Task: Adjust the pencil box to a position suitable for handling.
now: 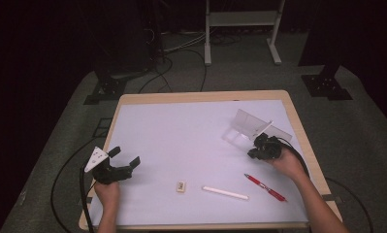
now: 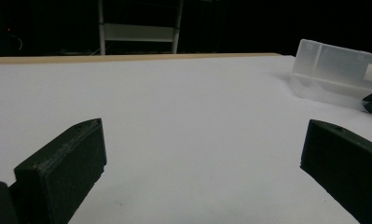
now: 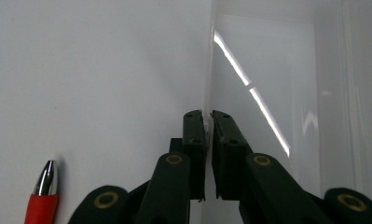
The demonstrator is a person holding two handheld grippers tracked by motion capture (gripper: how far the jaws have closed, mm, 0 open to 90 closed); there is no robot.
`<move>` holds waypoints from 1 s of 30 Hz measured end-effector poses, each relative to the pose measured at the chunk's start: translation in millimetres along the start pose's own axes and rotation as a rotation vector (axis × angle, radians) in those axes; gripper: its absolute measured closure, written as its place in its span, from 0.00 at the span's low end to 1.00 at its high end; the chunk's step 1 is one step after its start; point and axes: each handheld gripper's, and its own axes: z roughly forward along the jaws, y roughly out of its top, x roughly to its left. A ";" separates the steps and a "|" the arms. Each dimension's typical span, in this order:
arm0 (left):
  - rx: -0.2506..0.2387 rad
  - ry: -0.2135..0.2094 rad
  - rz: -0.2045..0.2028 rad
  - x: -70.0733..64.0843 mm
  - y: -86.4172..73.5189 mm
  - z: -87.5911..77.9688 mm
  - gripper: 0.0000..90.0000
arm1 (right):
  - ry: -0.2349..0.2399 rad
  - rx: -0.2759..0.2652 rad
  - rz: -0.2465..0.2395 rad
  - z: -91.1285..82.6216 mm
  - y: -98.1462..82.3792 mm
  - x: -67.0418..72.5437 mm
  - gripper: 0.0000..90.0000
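A clear plastic box with its lid swung open lies at the back right of the white mat. My right gripper is at the box's near side. In the right gripper view the right gripper is shut on a thin clear edge of the box. My left gripper hovers at the mat's left side, open and with nothing between its jaws. The left gripper view has the left gripper wide open over bare mat, with the box far off to the right.
A red pen lies near the right hand; its tip shows in the right gripper view. A white stick and a small eraser lie near the front. The wooden table edge frames the mat. A metal stand rises behind.
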 end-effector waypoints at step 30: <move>-0.001 0.002 -0.004 0.5 0.0 0.1 0.00 | -0.047 -0.100 -0.054 -33.9 10.1 16.1 0.95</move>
